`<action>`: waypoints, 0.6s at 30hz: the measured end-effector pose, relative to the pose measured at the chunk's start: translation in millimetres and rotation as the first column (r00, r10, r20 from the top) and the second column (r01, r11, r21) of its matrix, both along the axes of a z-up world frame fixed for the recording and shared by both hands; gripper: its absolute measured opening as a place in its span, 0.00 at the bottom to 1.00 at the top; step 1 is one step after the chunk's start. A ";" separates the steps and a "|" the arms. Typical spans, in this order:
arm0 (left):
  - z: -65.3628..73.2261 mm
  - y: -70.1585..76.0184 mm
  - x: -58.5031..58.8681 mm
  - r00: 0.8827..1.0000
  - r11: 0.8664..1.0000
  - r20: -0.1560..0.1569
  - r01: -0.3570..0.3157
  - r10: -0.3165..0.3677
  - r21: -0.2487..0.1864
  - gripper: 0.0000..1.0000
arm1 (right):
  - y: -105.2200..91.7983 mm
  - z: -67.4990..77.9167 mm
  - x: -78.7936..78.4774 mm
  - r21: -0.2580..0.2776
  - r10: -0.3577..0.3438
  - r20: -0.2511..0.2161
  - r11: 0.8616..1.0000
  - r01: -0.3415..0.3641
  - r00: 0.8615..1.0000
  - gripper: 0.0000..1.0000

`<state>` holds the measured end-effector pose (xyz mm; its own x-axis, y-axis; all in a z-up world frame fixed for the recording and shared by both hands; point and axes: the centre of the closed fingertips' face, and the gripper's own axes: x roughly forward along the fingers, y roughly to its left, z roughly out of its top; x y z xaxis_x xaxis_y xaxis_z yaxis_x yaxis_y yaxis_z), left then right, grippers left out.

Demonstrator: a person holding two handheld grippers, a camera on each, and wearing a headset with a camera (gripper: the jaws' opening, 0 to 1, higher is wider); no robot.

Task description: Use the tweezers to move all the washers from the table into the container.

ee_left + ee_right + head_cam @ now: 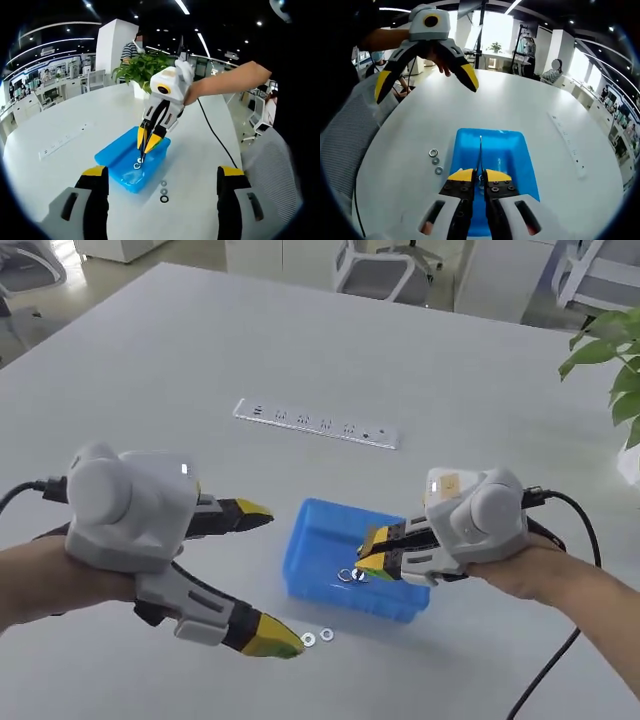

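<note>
Your right gripper (480,175) pinched the tweezers (480,150), tips low in the container (507,150), left gripper (277,578) spread idle; you needed a gentle low release, then the washers (308,640) at its six o'clock.

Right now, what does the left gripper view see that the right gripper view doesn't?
Left gripper view: the plant, and the right gripper seen from the front, its tweezers tip at a washer in the container. Right gripper view: the left gripper, wide open, facing the camera. Both: the container, three loose washers on the table, and the power strip.
</note>
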<state>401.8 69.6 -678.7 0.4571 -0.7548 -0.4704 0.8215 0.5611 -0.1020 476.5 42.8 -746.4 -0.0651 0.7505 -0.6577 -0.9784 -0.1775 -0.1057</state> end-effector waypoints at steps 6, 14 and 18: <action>2.6 -3.9 16.0 1.000 1.000 0.031 0.003 -0.004 0.016 0.82 | 0.1 -4.0 -0.4 -0.002 0.003 -0.007 1.000 -0.003 1.000 0.07; 0.0 -12.7 31.7 0.997 0.997 0.055 0.041 -0.045 0.071 0.60 | -0.1 -4.4 -0.4 0.005 0.000 -0.018 1.000 0.000 1.000 0.07; 2.4 -19.2 42.8 0.995 0.996 0.077 0.051 -0.057 0.075 0.49 | -0.1 -5.4 -1.2 -0.003 0.007 -0.017 1.000 -0.008 1.000 0.07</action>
<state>444.6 50.5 -676.3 0.4543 -0.7448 -0.4888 0.8548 0.5190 0.0036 475.2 42.7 -751.8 -0.0818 0.7482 -0.6584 -0.9787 -0.1851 -0.0888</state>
